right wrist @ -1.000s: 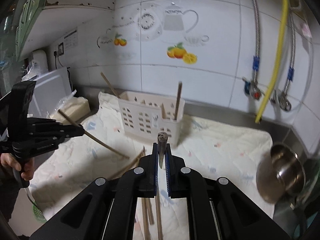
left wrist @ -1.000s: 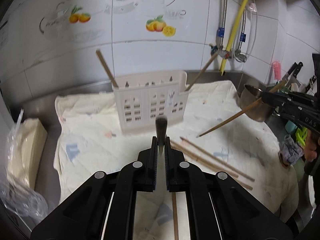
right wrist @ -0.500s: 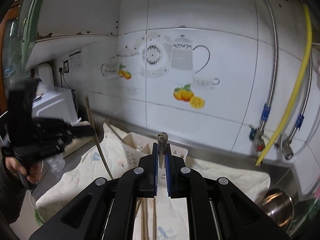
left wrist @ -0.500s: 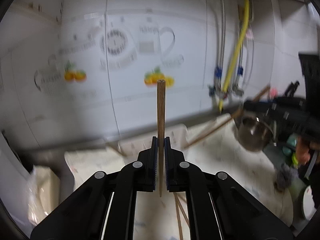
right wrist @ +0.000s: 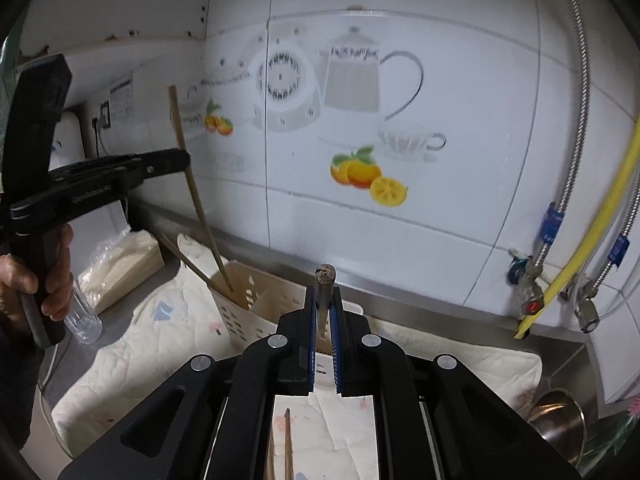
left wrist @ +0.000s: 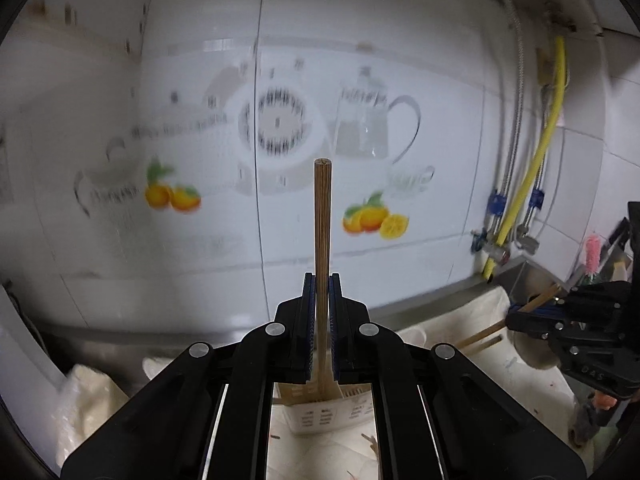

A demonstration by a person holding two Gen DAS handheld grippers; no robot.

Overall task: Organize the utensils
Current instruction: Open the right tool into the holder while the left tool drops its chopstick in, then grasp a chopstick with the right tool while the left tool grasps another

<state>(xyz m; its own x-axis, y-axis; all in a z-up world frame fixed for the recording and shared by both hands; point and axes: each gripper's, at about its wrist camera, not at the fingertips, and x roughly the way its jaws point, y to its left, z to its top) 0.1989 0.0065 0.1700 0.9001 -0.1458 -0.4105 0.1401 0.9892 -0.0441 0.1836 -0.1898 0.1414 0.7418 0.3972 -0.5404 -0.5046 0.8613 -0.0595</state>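
Note:
My left gripper (left wrist: 321, 280) is shut on a wooden chopstick (left wrist: 322, 224) held upright; in the right wrist view that gripper (right wrist: 176, 160) holds the chopstick (right wrist: 192, 184) steeply with its lower end inside the left end of the cream utensil holder (right wrist: 256, 312). My right gripper (right wrist: 325, 292) is shut on another chopstick (right wrist: 323, 280), end-on, just above the holder. In the left wrist view the right gripper (left wrist: 516, 316) holds its chopstick (left wrist: 480, 334) at the right. The holder (left wrist: 320, 412) shows below the left fingers.
A pale cloth (right wrist: 152, 328) covers the steel counter. Loose chopsticks (right wrist: 287, 444) lie on it. A steel bowl (right wrist: 560, 420) sits at the right, a clear bottle (right wrist: 82, 320) and a wrapped block (right wrist: 120, 264) at the left. Pipes and a yellow hose (right wrist: 580, 248) run along the tiled wall.
Both grippers rose and closed in over the holder. The left chopstick swung upright and its lower end went into the holder's left end. The right chopstick came above the holder.

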